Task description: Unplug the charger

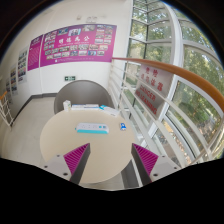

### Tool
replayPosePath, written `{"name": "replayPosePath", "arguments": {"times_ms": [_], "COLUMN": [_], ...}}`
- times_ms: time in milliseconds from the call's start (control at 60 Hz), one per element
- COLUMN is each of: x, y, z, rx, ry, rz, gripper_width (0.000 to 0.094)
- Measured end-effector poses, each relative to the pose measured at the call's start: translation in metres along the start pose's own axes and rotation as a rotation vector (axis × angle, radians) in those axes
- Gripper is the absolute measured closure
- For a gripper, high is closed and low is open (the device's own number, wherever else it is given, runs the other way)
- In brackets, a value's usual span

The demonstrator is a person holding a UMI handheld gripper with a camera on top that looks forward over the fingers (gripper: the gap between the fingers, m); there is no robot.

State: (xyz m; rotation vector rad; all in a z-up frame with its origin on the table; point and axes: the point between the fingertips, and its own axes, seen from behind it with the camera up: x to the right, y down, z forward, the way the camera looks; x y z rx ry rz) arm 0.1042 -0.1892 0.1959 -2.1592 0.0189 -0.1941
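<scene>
The hand-held gripper is held above a round, pale surface, its two pink-padded fingers spread wide with nothing between them, which suggests it is lining up for an approach and not yet gripping. Beyond the fingers, near the far side of the surface, lies a white power strip, with a small blue-and-white object that may be the charger just beside it; both are too small to make out clearly. Behind stand bright windows and a wall of pink posters.
</scene>
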Motion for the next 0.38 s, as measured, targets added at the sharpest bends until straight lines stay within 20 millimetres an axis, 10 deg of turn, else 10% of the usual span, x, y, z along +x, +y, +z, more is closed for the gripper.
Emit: {"name": "replayPosePath", "arguments": {"times_ms": [383], "x": [-0.017], "y": [0.006], "z": [-0.054], "rx": [0.024], "ry": [-0.011], "rz": [0.004], "gripper_width": [0.0088]}}
